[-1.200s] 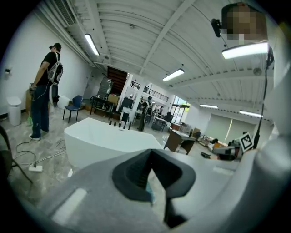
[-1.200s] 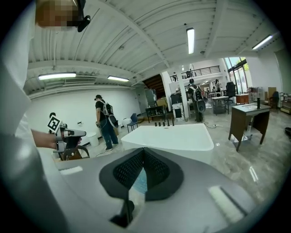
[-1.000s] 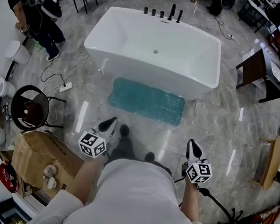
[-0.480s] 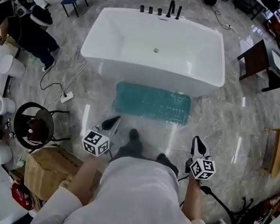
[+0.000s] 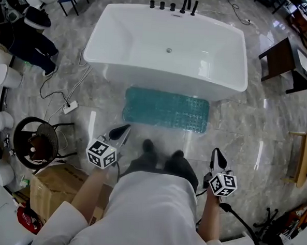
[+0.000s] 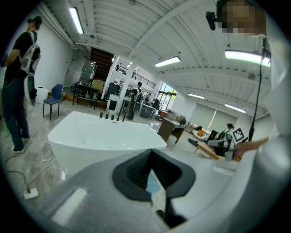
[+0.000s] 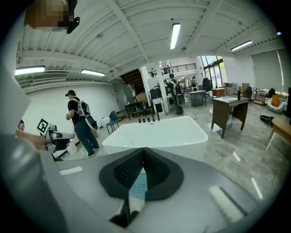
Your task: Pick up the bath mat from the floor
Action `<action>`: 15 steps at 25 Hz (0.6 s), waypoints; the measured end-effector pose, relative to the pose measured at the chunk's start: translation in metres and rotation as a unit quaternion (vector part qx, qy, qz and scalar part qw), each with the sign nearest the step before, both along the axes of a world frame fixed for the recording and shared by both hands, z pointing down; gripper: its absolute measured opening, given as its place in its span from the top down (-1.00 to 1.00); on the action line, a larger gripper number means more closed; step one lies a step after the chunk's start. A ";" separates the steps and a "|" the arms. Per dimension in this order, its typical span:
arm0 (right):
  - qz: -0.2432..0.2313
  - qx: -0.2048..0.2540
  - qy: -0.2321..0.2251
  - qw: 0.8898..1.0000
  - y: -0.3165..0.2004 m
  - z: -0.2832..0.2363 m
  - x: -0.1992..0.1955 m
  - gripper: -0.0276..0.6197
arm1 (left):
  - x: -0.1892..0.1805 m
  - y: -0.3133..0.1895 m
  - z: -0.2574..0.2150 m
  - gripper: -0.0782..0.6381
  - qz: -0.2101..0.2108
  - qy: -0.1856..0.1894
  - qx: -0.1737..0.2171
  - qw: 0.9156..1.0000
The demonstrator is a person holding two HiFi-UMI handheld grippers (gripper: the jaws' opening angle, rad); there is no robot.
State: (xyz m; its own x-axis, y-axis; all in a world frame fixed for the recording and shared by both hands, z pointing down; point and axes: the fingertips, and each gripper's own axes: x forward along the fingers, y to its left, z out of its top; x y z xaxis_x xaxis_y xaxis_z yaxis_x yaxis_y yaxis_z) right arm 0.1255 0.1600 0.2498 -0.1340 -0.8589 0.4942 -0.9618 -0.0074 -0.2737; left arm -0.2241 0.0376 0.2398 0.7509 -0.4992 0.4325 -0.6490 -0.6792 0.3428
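The teal bath mat (image 5: 166, 110) lies flat on the marble floor (image 5: 246, 130) just beside the front of the white bathtub (image 5: 168, 48), and the person stands near it with the left gripper (image 5: 122, 131) and right gripper (image 5: 217, 158) empty, fingers clenched together.

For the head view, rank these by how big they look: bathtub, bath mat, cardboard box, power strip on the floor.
1. bathtub: largest by far.
2 and 3. bath mat and cardboard box: these look about alike. The box is nearer the camera and partly hidden by the person's arm, so I won't rank them.
4. power strip: smallest.
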 end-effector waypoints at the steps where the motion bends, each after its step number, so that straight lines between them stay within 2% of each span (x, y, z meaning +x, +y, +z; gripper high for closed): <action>1: -0.002 -0.002 0.001 1.000 -0.003 0.001 0.001 0.90 | 0.001 -0.002 -0.002 0.78 -0.004 0.005 0.002 1.000; 7: -0.024 -0.012 0.004 1.000 -0.025 0.012 0.020 0.90 | 0.019 -0.016 0.006 0.78 -0.035 0.004 0.005 0.999; 12: -0.058 -0.027 0.008 0.998 -0.051 0.032 0.040 0.90 | 0.049 -0.027 0.028 0.78 -0.041 -0.030 -0.001 0.999; 15: -0.077 -0.036 0.017 0.996 -0.066 0.047 0.054 0.90 | 0.067 -0.036 0.042 0.78 -0.047 -0.030 -0.005 0.998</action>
State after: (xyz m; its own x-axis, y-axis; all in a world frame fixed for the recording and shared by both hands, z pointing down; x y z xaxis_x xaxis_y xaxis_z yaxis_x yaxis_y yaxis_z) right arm 0.1791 0.0936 0.2963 -0.2437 -0.7921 0.5596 -0.9617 0.1225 -0.2454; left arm -0.1569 0.0019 0.2817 0.6727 -0.5618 0.4815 -0.7299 -0.6106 0.3073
